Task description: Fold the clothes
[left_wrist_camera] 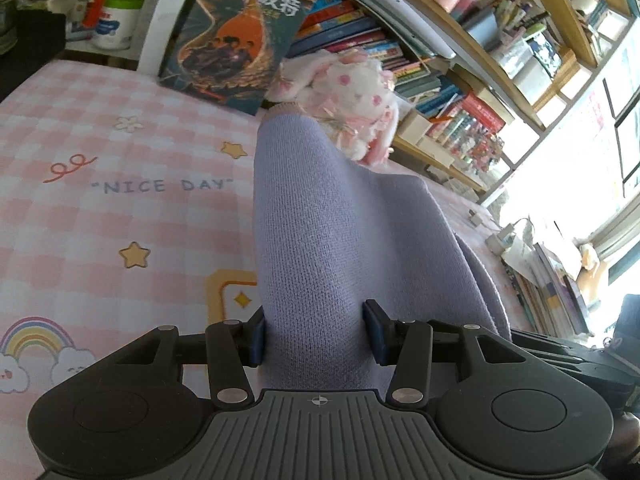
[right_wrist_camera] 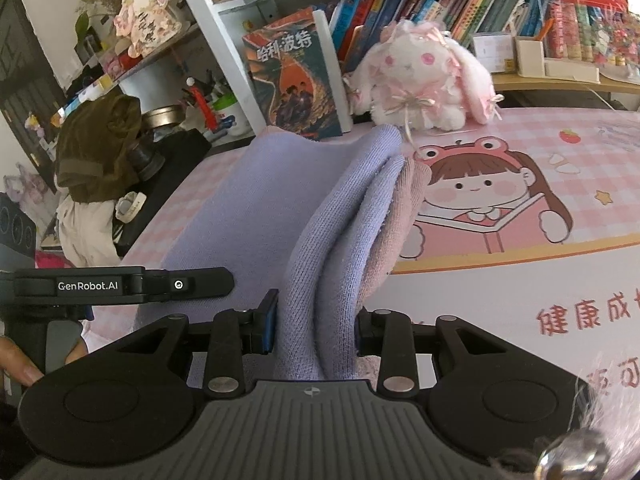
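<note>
The lavender knitted garment (left_wrist_camera: 320, 240) runs down behind the black body of the left gripper (left_wrist_camera: 318, 334), so its lower end is hidden, and in the right wrist view the bunched folds (right_wrist_camera: 320, 300) cover the pads of the right gripper (right_wrist_camera: 316, 330). The pink checked printed mat (left_wrist_camera: 100, 200) is cut off by the left edge, its rainbow drawing only partly shown. The spines of the shelved books (left_wrist_camera: 460, 120) are too small to read, and the window area (left_wrist_camera: 560, 200) is washed out.
</note>
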Tool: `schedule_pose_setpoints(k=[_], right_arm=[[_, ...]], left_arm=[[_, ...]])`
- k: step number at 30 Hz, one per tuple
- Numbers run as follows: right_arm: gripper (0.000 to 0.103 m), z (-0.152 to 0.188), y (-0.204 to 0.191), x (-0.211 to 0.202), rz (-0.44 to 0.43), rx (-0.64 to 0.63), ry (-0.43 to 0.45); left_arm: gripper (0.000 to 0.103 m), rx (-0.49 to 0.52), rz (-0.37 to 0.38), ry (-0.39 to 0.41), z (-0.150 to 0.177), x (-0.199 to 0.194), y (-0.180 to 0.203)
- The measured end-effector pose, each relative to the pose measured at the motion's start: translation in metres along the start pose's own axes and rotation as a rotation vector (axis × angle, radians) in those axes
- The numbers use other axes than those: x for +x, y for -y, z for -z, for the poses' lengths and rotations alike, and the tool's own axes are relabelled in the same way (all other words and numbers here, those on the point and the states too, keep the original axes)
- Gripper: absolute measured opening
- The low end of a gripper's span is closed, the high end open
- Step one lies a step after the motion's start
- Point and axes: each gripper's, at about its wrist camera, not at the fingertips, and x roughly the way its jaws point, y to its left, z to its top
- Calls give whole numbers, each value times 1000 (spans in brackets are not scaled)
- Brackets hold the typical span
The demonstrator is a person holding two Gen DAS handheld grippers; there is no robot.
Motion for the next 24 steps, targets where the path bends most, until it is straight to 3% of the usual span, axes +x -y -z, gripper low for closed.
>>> schedule_pose_setpoints(k=[11, 24], right_arm=[[31, -24, -4, 36, -16, -53, -20], [32, -82, 34, 96, -44, -85, -31]], left_arm=[[46, -42, -18, 22, -29, 12, -28], [47, -43, -61, 44, -78, 72, -38]])
